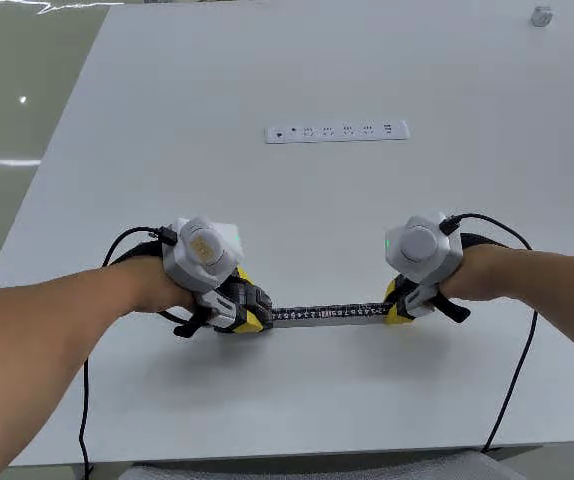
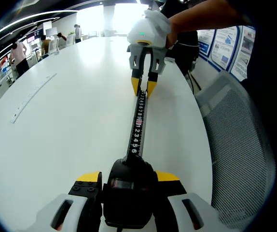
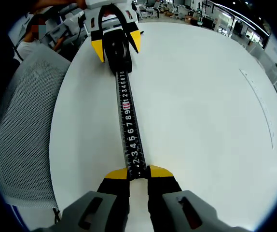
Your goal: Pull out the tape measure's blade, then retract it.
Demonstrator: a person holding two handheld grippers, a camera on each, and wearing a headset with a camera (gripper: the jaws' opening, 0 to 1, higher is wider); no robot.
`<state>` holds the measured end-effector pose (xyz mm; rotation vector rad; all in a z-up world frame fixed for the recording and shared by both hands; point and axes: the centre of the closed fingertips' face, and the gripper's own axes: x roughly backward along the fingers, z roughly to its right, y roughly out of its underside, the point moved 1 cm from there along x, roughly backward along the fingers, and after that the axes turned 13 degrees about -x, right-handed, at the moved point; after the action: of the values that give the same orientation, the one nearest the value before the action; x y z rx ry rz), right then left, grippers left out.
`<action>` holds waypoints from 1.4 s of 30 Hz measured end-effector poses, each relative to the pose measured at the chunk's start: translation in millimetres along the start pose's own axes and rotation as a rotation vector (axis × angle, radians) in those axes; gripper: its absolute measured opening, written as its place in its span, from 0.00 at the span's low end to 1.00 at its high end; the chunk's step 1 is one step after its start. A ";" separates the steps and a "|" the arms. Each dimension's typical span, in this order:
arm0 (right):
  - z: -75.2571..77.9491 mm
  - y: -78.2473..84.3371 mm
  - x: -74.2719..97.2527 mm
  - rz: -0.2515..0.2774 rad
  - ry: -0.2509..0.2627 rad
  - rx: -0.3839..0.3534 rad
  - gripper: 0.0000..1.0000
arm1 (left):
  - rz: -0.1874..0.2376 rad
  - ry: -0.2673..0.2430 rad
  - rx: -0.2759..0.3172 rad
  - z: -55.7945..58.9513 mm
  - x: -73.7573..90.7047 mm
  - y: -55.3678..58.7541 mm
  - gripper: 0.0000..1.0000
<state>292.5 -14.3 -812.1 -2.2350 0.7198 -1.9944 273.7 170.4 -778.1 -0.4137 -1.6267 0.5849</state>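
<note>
A black tape measure case (image 2: 129,191) sits clamped between the yellow-tipped jaws of my left gripper (image 1: 237,306), near the table's front edge. Its dark blade (image 1: 329,314) with printed numbers runs flat along the table from the case to my right gripper (image 1: 399,311). In the right gripper view my right gripper (image 3: 138,173) is shut on the blade's end, and the blade (image 3: 128,126) leads away to the case (image 3: 116,47) held by the left gripper. In the left gripper view the blade (image 2: 138,125) stretches to the right gripper (image 2: 145,87).
A white power strip (image 1: 337,131) lies flat at mid-table, beyond both grippers. A small grey object (image 1: 541,15) rests at the far right corner. Black cables trail from both grippers over the front edge. A mesh chair (image 3: 25,121) stands beside the white table (image 1: 327,70).
</note>
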 end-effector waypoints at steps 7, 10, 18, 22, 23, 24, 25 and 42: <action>0.8 2.1 1.0 -0.001 0.002 0.001 0.12 | 0.000 0.000 0.000 0.2 0.2 -0.4 0.38; 0.7 3.3 1.5 -0.002 0.002 -0.001 0.12 | -0.001 0.000 0.000 0.0 0.2 -0.2 0.38; 2.5 6.1 2.8 -0.005 0.004 -0.004 0.12 | -0.001 0.000 0.000 -1.1 -0.2 0.8 0.38; 2.5 7.5 3.2 -0.006 0.005 -0.006 0.12 | -0.001 -0.001 -0.001 -1.1 -0.3 0.6 0.38; 2.5 7.6 3.3 -0.005 0.005 -0.007 0.12 | -0.001 -0.001 -0.001 -1.1 -0.2 0.5 0.38; 3.0 8.2 3.6 -0.006 0.005 -0.007 0.12 | 0.000 -0.002 -0.002 -1.1 -0.2 0.5 0.38; 3.1 8.5 3.7 -0.005 0.006 -0.008 0.12 | 0.000 -0.001 -0.002 -1.1 -0.2 0.5 0.38; 4.8 14.4 6.0 -0.007 0.009 -0.021 0.12 | -0.001 0.000 -0.003 -0.9 -0.3 0.1 0.38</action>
<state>293.1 -30.6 -812.4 -2.2451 0.7384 -2.0106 274.6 170.4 -778.4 -0.4149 -1.6274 0.5821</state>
